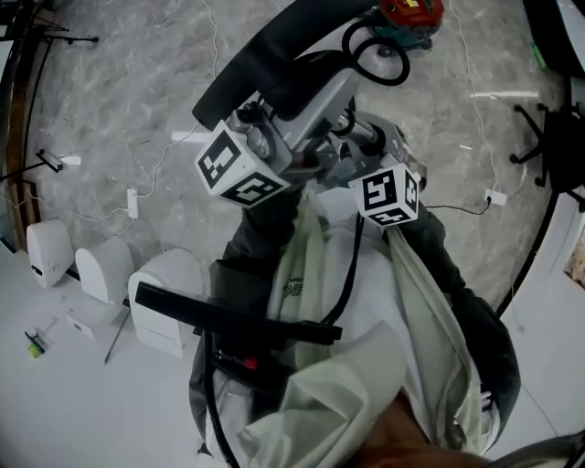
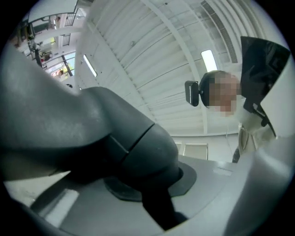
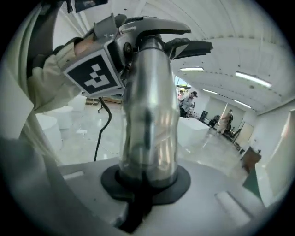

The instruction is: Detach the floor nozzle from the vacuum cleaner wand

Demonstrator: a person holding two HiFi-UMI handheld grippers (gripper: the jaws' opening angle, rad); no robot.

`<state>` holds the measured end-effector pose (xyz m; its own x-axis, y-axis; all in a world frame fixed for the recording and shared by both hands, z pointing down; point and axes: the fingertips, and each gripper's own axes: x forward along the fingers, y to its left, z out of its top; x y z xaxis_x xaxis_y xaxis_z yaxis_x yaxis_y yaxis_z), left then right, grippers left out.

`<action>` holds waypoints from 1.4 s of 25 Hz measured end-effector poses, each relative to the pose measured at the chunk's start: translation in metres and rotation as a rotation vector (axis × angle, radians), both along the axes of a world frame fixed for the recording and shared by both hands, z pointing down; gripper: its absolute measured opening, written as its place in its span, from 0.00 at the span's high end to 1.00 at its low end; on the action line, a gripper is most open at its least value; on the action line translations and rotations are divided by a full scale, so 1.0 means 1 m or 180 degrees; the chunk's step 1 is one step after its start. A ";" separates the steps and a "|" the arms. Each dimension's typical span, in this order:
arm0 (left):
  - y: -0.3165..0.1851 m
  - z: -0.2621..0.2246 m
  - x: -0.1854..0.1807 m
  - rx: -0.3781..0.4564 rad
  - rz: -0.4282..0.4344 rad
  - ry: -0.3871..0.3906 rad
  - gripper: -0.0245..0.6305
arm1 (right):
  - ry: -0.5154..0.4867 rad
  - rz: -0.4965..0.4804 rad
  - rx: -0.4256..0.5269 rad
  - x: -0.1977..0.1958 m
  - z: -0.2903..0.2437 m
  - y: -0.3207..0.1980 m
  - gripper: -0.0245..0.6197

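Note:
In the head view the black floor nozzle point(image 1: 260, 59) points up and to the left on the end of the silver wand point(image 1: 320, 101), with the red and teal vacuum body point(image 1: 409, 13) beyond. My left gripper point(image 1: 270, 137) is shut on the nozzle's dark grey neck point(image 2: 115, 138), which fills the left gripper view between the jaws. My right gripper point(image 1: 352, 155) is shut on the wand point(image 3: 150, 115) just below the joint. The right gripper view looks up along the shiny tube to the left gripper's marker cube point(image 3: 94, 69). The joint itself is hidden by the grippers.
Several white rounded units point(image 1: 110, 267) stand on the white surface at lower left. Cables and a power strip point(image 1: 132, 203) lie on the marbled floor. A chair base point(image 1: 539, 137) stands at right. A black bar point(image 1: 228, 320) crosses the person's chest.

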<state>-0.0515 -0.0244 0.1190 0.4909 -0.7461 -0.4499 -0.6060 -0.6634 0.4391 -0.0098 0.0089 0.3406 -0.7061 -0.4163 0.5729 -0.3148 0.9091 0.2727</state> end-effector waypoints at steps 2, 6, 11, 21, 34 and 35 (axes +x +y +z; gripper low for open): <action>0.000 0.008 -0.002 -0.0101 0.0052 0.0008 0.85 | 0.0018 -0.0056 -0.0193 -0.002 0.007 0.011 0.90; 0.050 -0.009 0.019 0.0775 0.0989 -0.0066 0.85 | -0.0254 -0.1547 -0.1230 -0.001 0.004 0.073 0.90; 0.088 -0.023 0.057 0.1496 0.1731 -0.0408 0.85 | -0.0342 -0.2542 -0.1739 0.021 -0.011 0.092 0.89; 0.043 -0.004 0.003 0.0655 0.0793 0.0097 0.85 | 0.0092 -0.0567 -0.0555 0.004 0.016 0.046 0.90; 0.050 0.008 0.001 0.0708 0.0770 0.0067 0.85 | 0.0440 -0.0333 -0.0390 0.021 0.027 0.043 0.90; 0.057 0.008 0.003 0.0736 0.0926 0.0103 0.85 | 0.0359 -0.0516 -0.0526 0.018 0.028 0.054 0.90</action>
<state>-0.0486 0.0323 0.1274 0.6502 -0.4542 -0.6091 -0.3656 -0.8898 0.2732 0.0085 0.0630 0.3684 -0.6838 -0.1970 0.7026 -0.1374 0.9804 0.1412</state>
